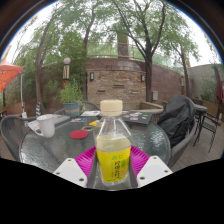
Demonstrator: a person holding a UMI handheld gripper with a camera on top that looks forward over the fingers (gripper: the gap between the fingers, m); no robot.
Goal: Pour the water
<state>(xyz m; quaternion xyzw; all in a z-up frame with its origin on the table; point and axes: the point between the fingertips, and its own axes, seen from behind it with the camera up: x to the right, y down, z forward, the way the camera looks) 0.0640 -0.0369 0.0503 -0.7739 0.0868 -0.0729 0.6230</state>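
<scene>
A clear plastic bottle (113, 145) with a cream cap and a yellow label stands upright between my fingers, close in. Its base is hidden below the fingers. Both pink pads (87, 158) meet the bottle's sides with no gap showing, so my gripper (113, 165) is shut on it. A white cup (45, 125) sits on the round glass table (40, 150), beyond the fingers to the left.
A red lid-like disc (78, 133) and a small yellow item (93, 124) lie beyond the bottle. A flat book or magazine (136, 117) rests further back. A dark jacket (178, 118) hangs on a chair to the right. Trees and a brick wall stand behind.
</scene>
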